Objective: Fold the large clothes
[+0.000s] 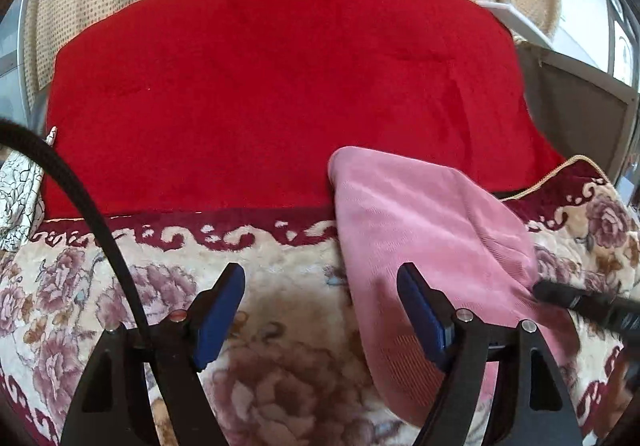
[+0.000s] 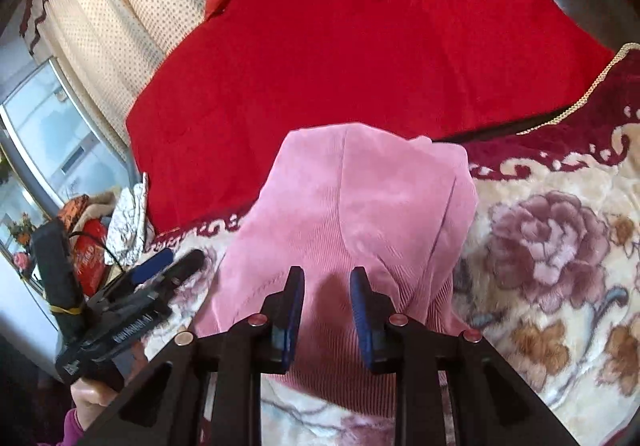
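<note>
Pink ribbed garment (image 1: 424,230), folded into a narrow, rumpled bundle, lying on a floral blanket (image 1: 280,374), its far end at 12 o'clock overlapping a red quilt (image 1: 280,86), near end at 6 o'clock, seam running lengthwise, layers bunched toward 3 o'clock

pink garment (image 1: 424,246): near end hidden behind the gripper bodies in both views
right gripper (image 1: 576,300): in the left view a blurred dark tip, cut off by the frame edge
left gripper (image 2: 160,270): motion-blurred in the right view
clutter by the window (image 2: 88,246): too small to tell
red blanket (image 2: 360,46): top edge cropped
</note>
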{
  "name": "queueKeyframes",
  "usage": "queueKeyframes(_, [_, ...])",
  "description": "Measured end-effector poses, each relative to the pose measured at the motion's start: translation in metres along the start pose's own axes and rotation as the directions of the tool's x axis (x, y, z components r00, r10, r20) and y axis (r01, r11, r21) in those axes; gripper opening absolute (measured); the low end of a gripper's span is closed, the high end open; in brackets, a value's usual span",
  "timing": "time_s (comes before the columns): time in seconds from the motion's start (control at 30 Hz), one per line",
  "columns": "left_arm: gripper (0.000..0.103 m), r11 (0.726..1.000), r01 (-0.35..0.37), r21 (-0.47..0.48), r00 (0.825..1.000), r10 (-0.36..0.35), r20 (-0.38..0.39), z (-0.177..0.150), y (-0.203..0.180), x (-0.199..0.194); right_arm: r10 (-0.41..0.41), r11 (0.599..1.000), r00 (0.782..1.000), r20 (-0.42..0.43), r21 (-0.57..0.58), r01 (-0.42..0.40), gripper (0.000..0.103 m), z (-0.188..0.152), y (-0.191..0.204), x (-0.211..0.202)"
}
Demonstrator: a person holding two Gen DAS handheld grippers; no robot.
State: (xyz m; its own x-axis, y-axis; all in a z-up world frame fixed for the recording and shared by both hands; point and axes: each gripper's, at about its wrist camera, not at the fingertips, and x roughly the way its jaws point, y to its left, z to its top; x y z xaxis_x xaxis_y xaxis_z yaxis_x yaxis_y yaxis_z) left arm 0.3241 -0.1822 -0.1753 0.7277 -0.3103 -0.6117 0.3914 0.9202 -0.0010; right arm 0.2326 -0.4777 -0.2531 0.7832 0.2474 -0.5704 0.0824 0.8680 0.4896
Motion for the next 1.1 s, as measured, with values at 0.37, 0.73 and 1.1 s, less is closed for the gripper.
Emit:
queueKeyframes(0.37, [0.082, 0.987, 0.114, -0.117, 0.990, -0.122, -0.073, 0.000, 0.020, 0.026, 0.049, 0.991, 0.998, -0.034, 0.128, -0.045, 0.033, 0.009, -0.029, 0.004])
queueKeyframes(0.73, [0.089, 0.873, 0.415, -0.256, 0.857, -0.470, -0.213, -0.005, 0.009, 0.048, 0.155, 0.887, 0.988, -0.001, 0.441, -0.139, 0.093, -0.001, -0.110, -0.001])
queueKeyframes(1.1, [0.095, 0.949, 0.299, -0.096, 0.928, -0.313, -0.204, -0.009, -0.021, 0.053, 0.220, 0.891, 0.970, -0.098, 0.426, -0.159, 0.093, 0.005, -0.113, 0.054])
